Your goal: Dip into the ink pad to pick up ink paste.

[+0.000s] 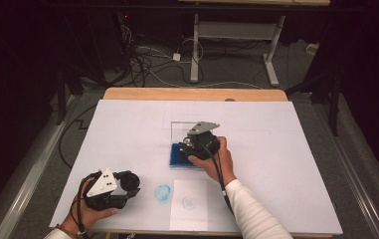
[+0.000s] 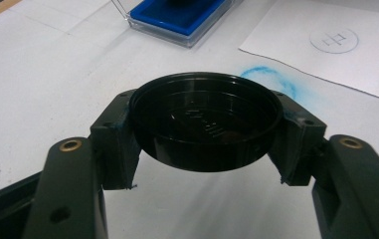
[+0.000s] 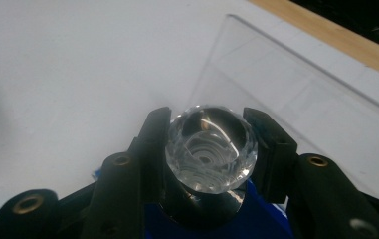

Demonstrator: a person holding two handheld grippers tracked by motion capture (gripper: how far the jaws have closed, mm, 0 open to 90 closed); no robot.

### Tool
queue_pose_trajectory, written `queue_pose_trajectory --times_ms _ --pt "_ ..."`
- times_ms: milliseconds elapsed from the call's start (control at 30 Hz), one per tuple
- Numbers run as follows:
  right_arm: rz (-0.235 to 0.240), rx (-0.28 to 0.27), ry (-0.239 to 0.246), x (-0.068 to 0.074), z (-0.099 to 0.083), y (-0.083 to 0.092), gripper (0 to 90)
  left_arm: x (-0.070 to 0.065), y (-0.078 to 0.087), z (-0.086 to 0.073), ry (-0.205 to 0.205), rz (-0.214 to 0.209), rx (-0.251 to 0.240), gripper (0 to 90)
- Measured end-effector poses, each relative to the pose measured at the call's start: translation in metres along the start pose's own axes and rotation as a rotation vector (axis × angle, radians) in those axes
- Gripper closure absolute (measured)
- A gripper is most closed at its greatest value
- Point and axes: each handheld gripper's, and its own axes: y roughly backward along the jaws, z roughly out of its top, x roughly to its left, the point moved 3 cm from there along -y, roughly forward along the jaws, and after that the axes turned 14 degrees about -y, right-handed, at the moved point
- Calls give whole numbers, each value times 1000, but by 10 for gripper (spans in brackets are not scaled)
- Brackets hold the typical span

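near edge of the bench (image 1: 127, 114), left: left tongs (image 1: 127, 188) clamped across a round black cap (image 2: 206, 122), held clear of the surface, hollow side up, faint raised lettering inside; blue ink smears on the tong pads; just beyond it a smudged blue ring (image 1: 162, 193) on the white cover, and beside that a white paper sheet (image 1: 189, 205) at the near edge carrying one faint round print (image 2: 333, 40); mid-bench: right tongs (image 1: 193, 144) closed on a stamp (image 3: 211, 148) by its clear faceted knob, dark body below the knob, standing down on the blue ink pad (image 1: 181, 155); the pad sits in a clear case with its lid (image 3: 296, 99) raised upright on the far side; whether the stamp face presses into the pad i cannot tell, it is hidden.

judgement: inking step in hand; next move calls for lifting the stamp straight up off the pad, carrying it back to the paper sheet, setting it down flat on a bare part; keep knob upright, avoid the smudge.
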Motion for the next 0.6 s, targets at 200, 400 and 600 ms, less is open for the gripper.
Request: queue_pose_trajectory --times_ms 200,400,600 --pt "-19 -3 -29 -18 -4 16 570 -1 -2 2 -3 -7 3 362" --pt "-15 23 -38 -22 -15 14 570 -1 -4 2 -5 -12 10 362" --pt "-15 55 -22 -20 -20 7 570 -2 -4 3 -3 -14 7 362"
